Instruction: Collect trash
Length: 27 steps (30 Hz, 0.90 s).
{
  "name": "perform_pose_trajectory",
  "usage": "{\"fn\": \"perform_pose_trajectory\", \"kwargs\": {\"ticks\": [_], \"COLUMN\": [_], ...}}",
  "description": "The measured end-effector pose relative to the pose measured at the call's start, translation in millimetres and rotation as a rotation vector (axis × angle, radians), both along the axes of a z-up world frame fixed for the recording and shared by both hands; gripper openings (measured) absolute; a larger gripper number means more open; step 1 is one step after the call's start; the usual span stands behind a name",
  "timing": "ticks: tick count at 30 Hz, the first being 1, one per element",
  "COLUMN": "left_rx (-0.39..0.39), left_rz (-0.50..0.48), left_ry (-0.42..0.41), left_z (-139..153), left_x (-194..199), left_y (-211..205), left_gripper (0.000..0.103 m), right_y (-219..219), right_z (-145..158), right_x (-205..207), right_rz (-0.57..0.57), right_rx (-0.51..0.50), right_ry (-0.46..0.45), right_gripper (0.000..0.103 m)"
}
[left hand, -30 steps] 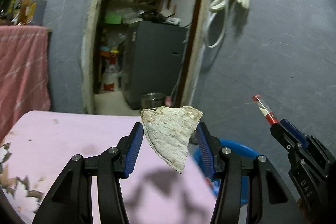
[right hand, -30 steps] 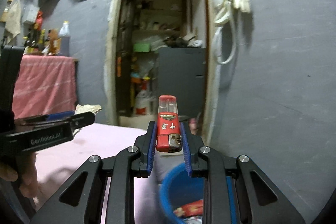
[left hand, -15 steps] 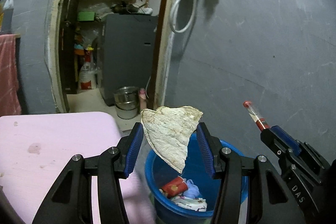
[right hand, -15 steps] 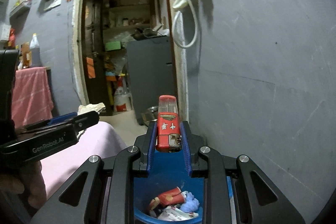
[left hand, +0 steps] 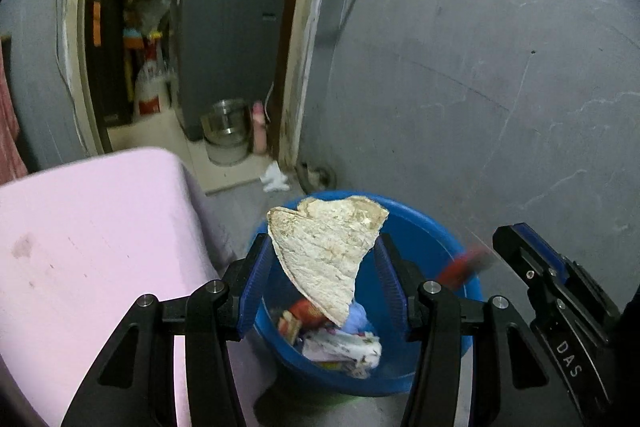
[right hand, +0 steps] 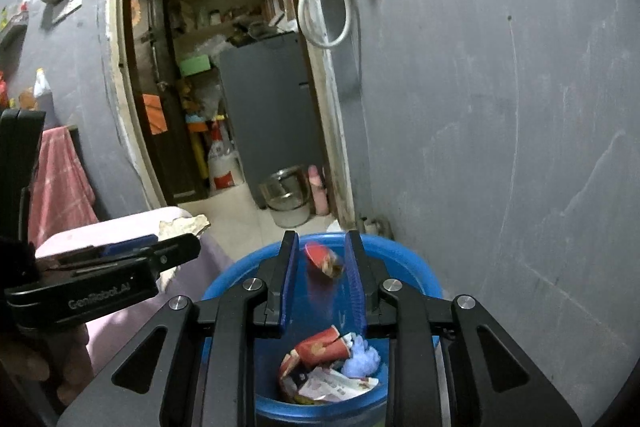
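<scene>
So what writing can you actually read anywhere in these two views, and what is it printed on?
"DAS": on the body of the right gripper, seen from the left wrist.
"GenRobot.AI": on the side of the left gripper, seen from the right wrist.
Red lighter: its print is too blurred to read.
Wrappers in the blue bucket: printed, but too small and blurred to read.

Dim indoor light, fisheye-warped edges, slight motion blur.
</scene>
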<state>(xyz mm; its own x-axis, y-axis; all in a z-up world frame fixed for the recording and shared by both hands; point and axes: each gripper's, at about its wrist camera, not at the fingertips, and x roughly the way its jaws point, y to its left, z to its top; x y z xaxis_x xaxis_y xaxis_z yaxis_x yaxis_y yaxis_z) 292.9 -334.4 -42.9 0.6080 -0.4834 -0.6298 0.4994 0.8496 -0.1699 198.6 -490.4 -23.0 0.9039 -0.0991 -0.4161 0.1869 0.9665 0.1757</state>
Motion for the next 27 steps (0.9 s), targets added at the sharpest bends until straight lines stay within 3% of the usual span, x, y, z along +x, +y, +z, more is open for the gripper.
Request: {"fn": "perform_pose_trajectory", "kwargs": {"ticks": [4,8,11,13,16,20,22,27], "left_rx": [0.009,-0.005,-0.026,-0.046,-0.079,-0.081,-0.097,-0.143], "left_rz": [-0.01,-0.008,-0.004,0.007,0.024,0.053,0.064,0.096], "left_ry": [0.029,0.035,0.02,-0.003,-0.053,-0.12,-0.135,-0.176], "left_z": [-5.3,-4.3,1.8,9.5,23.6,42.9,50.4,67.3], "left_x": [0.5,1.1,-3.9,-7.6,-18.0,-30.3,-36.5,-54.8], "left_y": [-1.9,-1.1,3.1,8.2,15.7,30.4,40.2,72.8], "left_gripper": [0.048,0.051,0.053,0.061,0.064,0.067,0.081,0.083], "right_y": [-3.3,-3.8,-5.6,-4.9,-3.7,2.6,8.2,23.4], "right_z": [1.9,8.0,13.1,17.3,24.3,40.6,49.0,62.7], "right_x": [0.0,-3.4,-6.0,-9.9,-17.2,-26.4,-34.0,-48.7], "right_rz": [-0.014,-0.027,-0.034,-0.042,-0.05,-0.05,-0.042,-0.017], "right_rx": [0.014,0.015,0.018,0.01,0.01,0.006,-0.003,-0.013], "right_ry": [0.002,-0.016,-0.032,-0.051,-0.078,-0.125,-0.151,-0.184], "right_gripper": [0.034,0.036,0.046,0.051,0.057,0.073,0.079,0.094]}}
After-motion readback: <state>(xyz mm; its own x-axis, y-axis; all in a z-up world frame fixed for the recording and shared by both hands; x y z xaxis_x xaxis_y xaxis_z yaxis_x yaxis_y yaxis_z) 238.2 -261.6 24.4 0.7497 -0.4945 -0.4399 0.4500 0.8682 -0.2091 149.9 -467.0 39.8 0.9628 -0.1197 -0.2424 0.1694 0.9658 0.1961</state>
